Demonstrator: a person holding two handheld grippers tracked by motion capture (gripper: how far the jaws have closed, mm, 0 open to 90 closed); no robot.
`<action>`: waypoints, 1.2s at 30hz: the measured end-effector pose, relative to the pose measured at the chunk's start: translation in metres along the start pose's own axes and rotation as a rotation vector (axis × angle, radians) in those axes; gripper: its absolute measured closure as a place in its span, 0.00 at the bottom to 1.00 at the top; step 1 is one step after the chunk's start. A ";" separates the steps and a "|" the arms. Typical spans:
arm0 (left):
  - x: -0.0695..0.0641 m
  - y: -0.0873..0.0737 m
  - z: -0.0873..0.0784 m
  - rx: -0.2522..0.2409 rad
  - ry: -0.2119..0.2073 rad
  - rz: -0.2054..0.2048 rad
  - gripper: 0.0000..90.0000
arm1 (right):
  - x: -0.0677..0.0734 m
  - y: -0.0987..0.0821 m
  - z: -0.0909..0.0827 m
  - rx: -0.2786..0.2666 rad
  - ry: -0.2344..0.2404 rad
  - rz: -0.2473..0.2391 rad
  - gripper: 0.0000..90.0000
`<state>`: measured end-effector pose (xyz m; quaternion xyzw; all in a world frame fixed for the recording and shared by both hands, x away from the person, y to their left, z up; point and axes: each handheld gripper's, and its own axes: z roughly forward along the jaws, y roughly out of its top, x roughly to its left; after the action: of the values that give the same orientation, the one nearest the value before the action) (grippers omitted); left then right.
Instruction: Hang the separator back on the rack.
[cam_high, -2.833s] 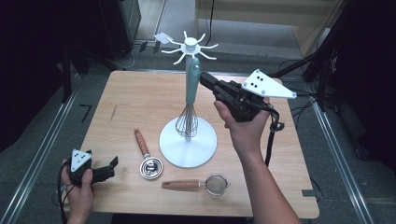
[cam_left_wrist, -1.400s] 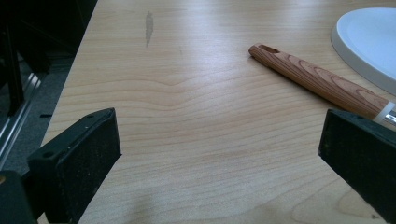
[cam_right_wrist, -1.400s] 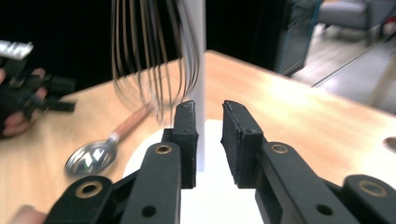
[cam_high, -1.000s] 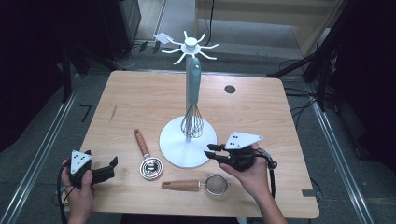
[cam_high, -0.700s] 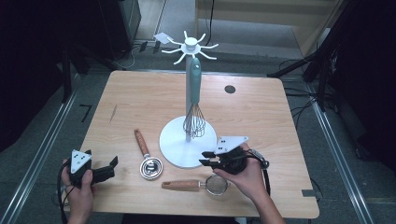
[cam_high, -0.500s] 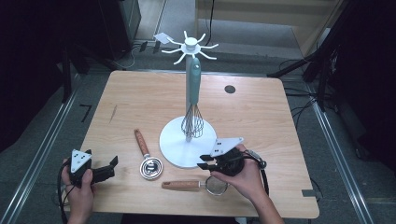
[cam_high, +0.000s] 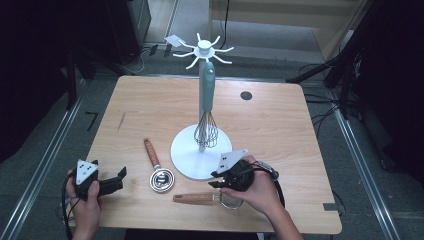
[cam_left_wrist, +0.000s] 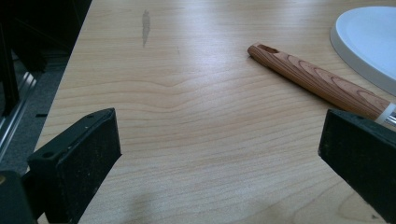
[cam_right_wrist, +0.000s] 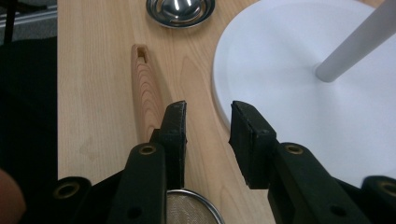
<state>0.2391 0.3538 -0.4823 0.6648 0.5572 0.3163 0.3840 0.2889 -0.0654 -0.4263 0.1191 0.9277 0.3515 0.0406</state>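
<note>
Right gripper (cam_high: 216, 179) hovers over the strainer (cam_high: 207, 198) near the desk's (cam_high: 280, 125) front edge, jaws narrowly parted, just been opening, gripping nothing

You've got a white stand (cam_high: 199, 159) mid-table, round base, hook arms on top (cam_high: 204, 49). A whisk (cam_high: 207, 102) with a teal handle hangs from it, wires just above the base. Left of the base lies a scoop (cam_high: 159, 171): wooden handle, steel bowl near the base rim. The table (cam_high: 280, 130) is light wood, with a dark round hole (cam_high: 245, 95) at far right and a grey smudge (cam_high: 120, 121) at left. Cables (cam_high: 325, 112) run over the floor at right.
</note>
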 end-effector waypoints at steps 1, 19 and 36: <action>0.000 0.000 0.000 0.000 0.000 0.001 0.00 | 0.001 0.000 0.001 0.005 -0.001 -0.007 0.78; 0.000 0.000 0.000 -0.001 -0.001 0.002 0.00 | 0.008 0.005 0.017 0.101 0.084 -0.074 0.82; 0.000 0.000 0.001 -0.003 0.000 0.003 0.00 | 0.018 0.019 0.036 0.321 0.120 -0.103 0.76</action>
<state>0.2395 0.3533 -0.4825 0.6651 0.5557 0.3178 0.3845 0.2807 -0.0238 -0.4404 0.0553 0.9776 0.2026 -0.0164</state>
